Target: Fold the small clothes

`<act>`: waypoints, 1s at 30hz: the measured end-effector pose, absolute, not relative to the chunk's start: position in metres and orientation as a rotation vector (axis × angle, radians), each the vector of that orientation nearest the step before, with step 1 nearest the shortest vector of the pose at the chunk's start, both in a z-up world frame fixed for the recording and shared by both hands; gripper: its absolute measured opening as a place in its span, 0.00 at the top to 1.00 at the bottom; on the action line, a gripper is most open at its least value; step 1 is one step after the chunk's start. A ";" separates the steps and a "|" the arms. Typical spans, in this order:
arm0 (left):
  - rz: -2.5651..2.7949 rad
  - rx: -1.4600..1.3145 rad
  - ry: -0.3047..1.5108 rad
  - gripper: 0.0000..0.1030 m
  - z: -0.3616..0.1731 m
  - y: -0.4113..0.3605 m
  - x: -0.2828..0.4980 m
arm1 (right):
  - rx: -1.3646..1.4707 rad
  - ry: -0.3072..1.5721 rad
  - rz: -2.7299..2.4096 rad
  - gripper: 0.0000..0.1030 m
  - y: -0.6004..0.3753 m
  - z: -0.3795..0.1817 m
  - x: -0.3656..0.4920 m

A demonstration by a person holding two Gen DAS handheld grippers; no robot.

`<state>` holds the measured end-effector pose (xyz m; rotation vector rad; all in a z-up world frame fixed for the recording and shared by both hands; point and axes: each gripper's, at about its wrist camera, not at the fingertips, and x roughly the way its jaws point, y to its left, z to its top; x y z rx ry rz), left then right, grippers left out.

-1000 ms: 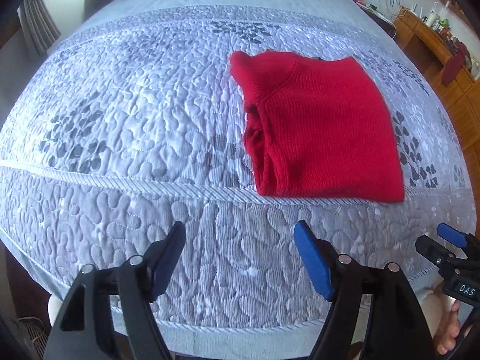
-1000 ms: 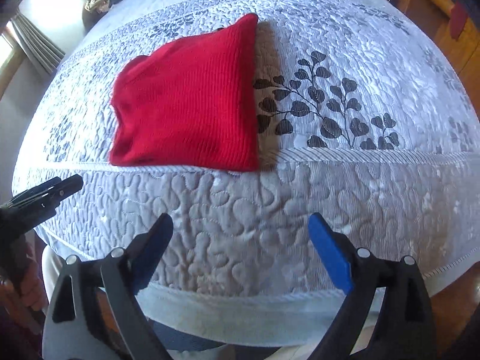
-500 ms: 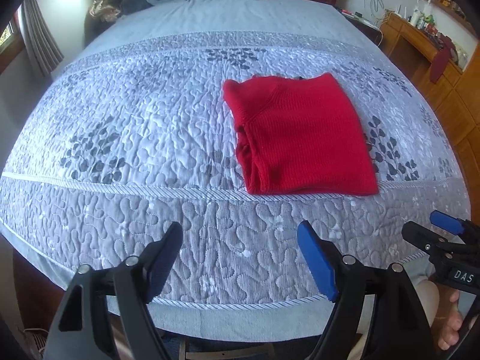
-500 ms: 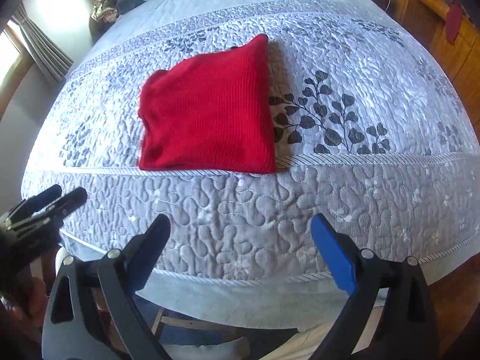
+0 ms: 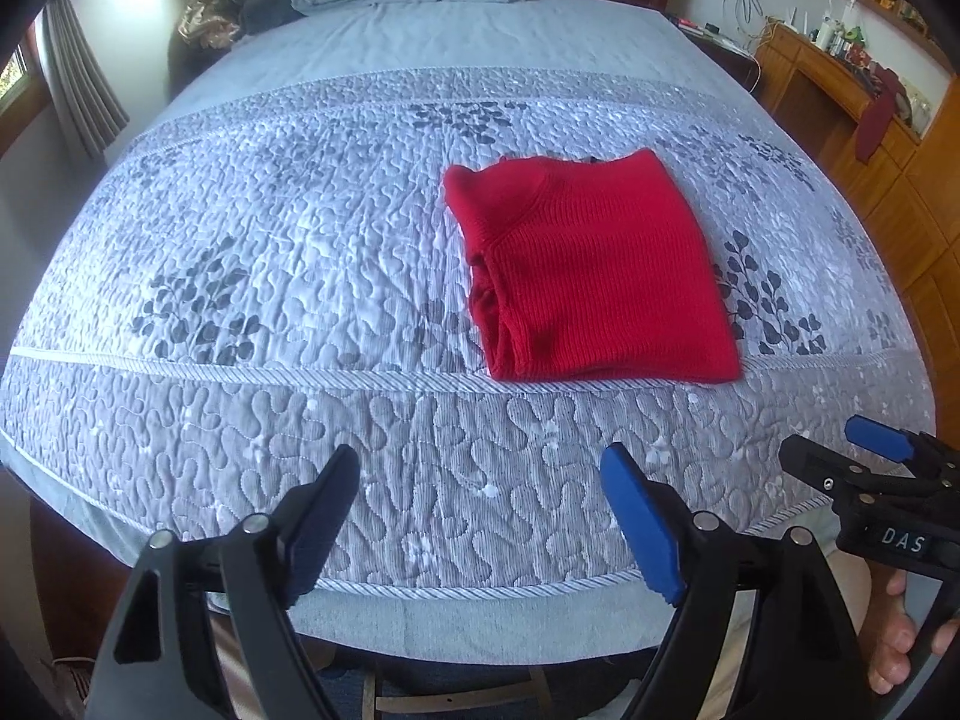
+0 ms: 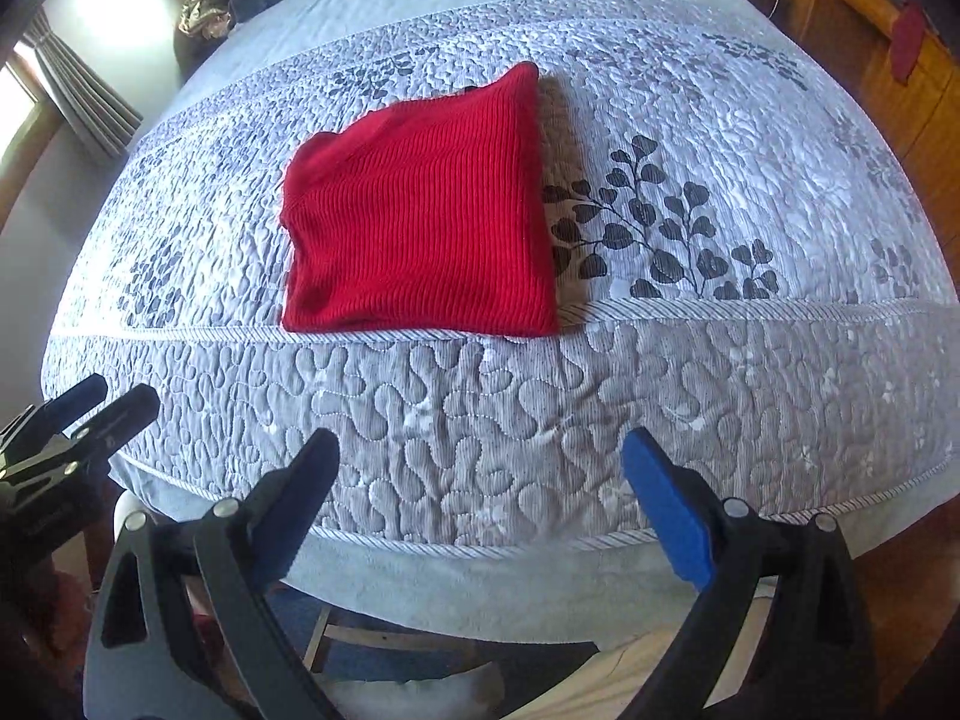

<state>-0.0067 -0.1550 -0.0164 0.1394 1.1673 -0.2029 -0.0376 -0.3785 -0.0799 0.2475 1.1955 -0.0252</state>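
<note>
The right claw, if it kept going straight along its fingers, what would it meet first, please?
Most likely the grey quilted bedspread just ahead of the open right claw, short of the folded red knitted sweater lying farther up the bed. Depth is hard to judge through the fisheye.

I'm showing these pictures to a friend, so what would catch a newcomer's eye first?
The folded red sweater stands out, lying flat on the grey quilted bedspread near its corded seam. Next come the open left gripper and right gripper, both empty, held back at the bed's foot edge.
</note>
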 end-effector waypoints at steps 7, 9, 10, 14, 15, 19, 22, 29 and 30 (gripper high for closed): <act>-0.210 0.135 1.173 0.19 -0.014 -0.156 -0.008 | 0.250 1.184 -0.013 0.07 -0.376 -0.074 -0.038; -0.210 0.133 1.174 0.18 -0.014 -0.156 -0.009 | 0.250 1.184 -0.011 0.07 -0.376 -0.074 -0.038; -0.208 0.135 1.171 0.17 -0.013 -0.156 -0.009 | 0.251 1.185 -0.011 0.07 -0.376 -0.074 -0.038; -0.206 0.140 1.169 0.16 -0.012 -0.156 -0.008 | 0.252 1.191 -0.013 0.07 -0.377 -0.076 -0.037; -0.203 0.138 1.170 0.16 -0.012 -0.156 -0.008 | 0.252 1.194 -0.015 0.07 -0.377 -0.077 -0.037; -0.191 0.140 1.173 0.16 -0.014 -0.155 -0.007 | 0.256 1.205 -0.017 0.07 -0.378 -0.082 -0.037; -0.181 0.145 1.169 0.16 -0.015 -0.155 -0.008 | 0.258 1.211 -0.019 0.07 -0.379 -0.084 -0.037; -0.186 0.134 1.177 0.13 -0.014 -0.153 -0.005 | 0.260 1.221 -0.023 0.07 -0.380 -0.087 -0.035; -0.187 0.129 1.182 0.13 -0.015 -0.153 -0.005 | 0.260 1.222 -0.023 0.07 -0.380 -0.087 -0.035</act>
